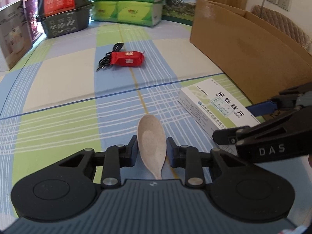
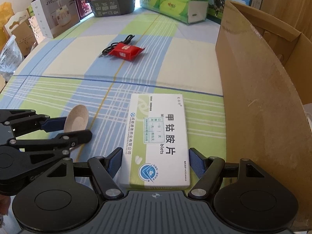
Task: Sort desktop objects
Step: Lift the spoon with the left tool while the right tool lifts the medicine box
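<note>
A beige spoon [image 1: 151,136] lies bowl-forward between the fingers of my left gripper [image 1: 152,150], whose pads press both sides of its bowl. In the right wrist view the same spoon [image 2: 77,119] shows tilted in the left gripper [image 2: 78,128]. A white and green medicine box [image 2: 158,132] rests flat on the checked tablecloth. My right gripper [image 2: 156,161] is closed on its long sides. The left wrist view shows that box [image 1: 214,107] with the right gripper [image 1: 232,122] around its near end.
A red snack packet [image 1: 127,58] lies on a black cable [image 1: 109,56] mid-table. An open cardboard box [image 2: 253,78] stands along the right edge. Stacked retail boxes [image 2: 54,9] and green tissue packs [image 2: 175,2] line the far side.
</note>
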A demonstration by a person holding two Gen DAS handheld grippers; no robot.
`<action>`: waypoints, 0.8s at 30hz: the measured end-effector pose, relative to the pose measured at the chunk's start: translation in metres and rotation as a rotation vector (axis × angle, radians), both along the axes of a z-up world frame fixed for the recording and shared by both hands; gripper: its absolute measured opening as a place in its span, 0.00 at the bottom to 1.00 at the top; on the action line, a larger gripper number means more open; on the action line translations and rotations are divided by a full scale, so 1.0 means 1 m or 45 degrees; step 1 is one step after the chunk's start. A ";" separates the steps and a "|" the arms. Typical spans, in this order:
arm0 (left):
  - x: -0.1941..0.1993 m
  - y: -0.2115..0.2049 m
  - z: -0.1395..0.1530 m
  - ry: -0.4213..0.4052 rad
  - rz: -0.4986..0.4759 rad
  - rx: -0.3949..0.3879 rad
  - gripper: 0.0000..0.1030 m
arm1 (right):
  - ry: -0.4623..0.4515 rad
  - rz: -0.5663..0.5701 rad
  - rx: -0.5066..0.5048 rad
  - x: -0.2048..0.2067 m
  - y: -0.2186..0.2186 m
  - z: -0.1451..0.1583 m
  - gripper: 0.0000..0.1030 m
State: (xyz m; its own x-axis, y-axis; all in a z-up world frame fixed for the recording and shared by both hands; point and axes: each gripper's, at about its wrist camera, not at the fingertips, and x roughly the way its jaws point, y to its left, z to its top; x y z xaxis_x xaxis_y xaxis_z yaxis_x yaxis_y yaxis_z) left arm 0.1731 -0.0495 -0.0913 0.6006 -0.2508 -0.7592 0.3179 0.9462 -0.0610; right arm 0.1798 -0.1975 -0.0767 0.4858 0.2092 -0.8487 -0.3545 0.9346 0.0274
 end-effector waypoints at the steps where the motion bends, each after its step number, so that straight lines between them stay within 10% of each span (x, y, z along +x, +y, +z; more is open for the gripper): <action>1: 0.001 0.001 0.000 0.004 -0.019 -0.003 0.24 | -0.002 -0.001 0.001 0.000 0.000 0.000 0.68; 16: -0.008 -0.009 -0.002 -0.100 0.100 0.192 0.36 | -0.006 -0.003 0.002 0.004 0.002 0.000 0.68; 24: -0.005 -0.001 0.000 -0.041 0.123 0.105 0.27 | -0.034 0.017 0.006 0.005 0.006 0.000 0.68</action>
